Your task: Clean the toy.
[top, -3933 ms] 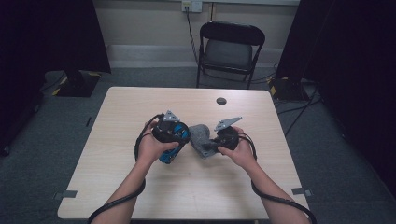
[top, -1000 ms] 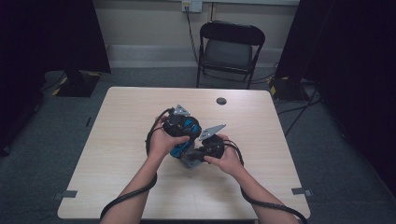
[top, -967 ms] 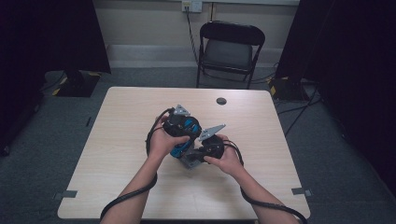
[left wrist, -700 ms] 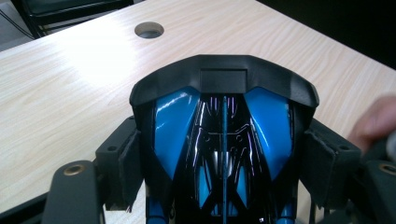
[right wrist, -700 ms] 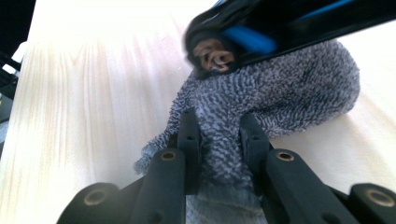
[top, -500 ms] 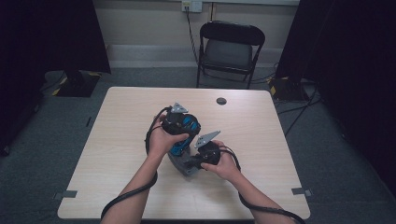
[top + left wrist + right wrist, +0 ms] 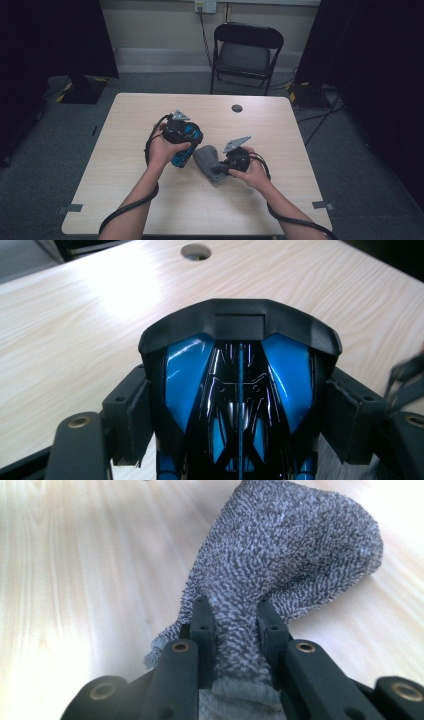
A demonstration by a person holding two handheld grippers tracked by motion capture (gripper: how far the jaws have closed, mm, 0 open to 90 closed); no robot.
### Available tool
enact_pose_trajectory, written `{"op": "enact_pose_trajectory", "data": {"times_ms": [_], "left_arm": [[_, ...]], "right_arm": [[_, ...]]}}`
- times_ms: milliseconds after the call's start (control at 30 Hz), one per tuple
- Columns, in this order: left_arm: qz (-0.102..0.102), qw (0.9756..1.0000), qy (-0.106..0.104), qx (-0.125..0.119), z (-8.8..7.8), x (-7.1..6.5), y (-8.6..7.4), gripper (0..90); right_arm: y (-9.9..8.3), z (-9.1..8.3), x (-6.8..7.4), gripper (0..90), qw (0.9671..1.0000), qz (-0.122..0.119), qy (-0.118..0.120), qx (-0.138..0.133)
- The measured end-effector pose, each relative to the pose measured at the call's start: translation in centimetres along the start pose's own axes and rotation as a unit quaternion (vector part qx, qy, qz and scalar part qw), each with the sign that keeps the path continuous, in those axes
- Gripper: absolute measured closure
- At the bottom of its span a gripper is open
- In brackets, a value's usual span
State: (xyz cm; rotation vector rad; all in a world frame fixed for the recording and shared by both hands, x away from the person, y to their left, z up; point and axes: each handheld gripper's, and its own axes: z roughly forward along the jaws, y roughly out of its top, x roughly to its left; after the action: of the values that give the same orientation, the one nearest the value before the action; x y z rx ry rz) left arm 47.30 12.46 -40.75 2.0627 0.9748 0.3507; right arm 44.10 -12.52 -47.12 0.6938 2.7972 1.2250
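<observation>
On the wooden table (image 7: 125, 200), left of centre, the left gripper (image 7: 181, 150) pinches a glossy blue and black object (image 7: 239, 390), its pads pressed against both sides. The object is shiny, with bright blue panels set between black ribs and a black hood-like cap at its far end; what it is I cannot tell. In the high view it sits at mid-table, just beside the cloth. To the right, the right gripper (image 7: 234, 625) has its jaws pressed together on a bunched fold of a grey cloth (image 7: 295, 550). The cloth is nubbly, terry-like, speckled grey and white, its free end draped on the tabletop. Farther back lies a small dark round hole (image 7: 237, 108).
</observation>
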Motion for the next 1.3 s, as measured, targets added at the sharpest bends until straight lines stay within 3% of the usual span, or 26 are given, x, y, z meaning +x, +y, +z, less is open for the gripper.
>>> {"op": "enact_pose_trajectory", "data": {"times_ms": [233,467,767,933,1100,1300], "left_arm": [[-0.004,0.9999,0.009,0.014,-0.5,1.1,-1.1,25.6],[-0.013,0.9993,0.019,0.028,-0.8,2.1,-2.6,25.6],[-0.016,0.9988,0.026,0.038,-1.2,3.0,-3.7,25.6],[-0.01,0.9973,0.038,0.061,-1.2,3.8,-4.4,25.6],[-0.02,0.9959,0.043,0.076,-0.9,4.7,-5.5,25.6],[-0.031,0.9947,0.047,0.086,-0.4,5.4,-5.8,25.6]], "right_arm": [[-0.3,-2.5,-1.7,75.2,0.9994,0.019,-0.025,-0.015],[-1.0,-4.4,-3.5,75.2,0.9979,0.033,-0.055,-0.011],[-1.9,-5.6,-4.1,75.0,0.996,0.051,-0.072,-0.016],[-2.3,-6.2,-4.5,75.0,0.9948,0.054,-0.086,-0.013],[-2.9,-6.8,-5.1,75.0,0.9932,0.064,-0.097,-0.011],[-3.8,-6.9,-6.3,74.6,0.9902,0.086,-0.11,-0.011]]}}
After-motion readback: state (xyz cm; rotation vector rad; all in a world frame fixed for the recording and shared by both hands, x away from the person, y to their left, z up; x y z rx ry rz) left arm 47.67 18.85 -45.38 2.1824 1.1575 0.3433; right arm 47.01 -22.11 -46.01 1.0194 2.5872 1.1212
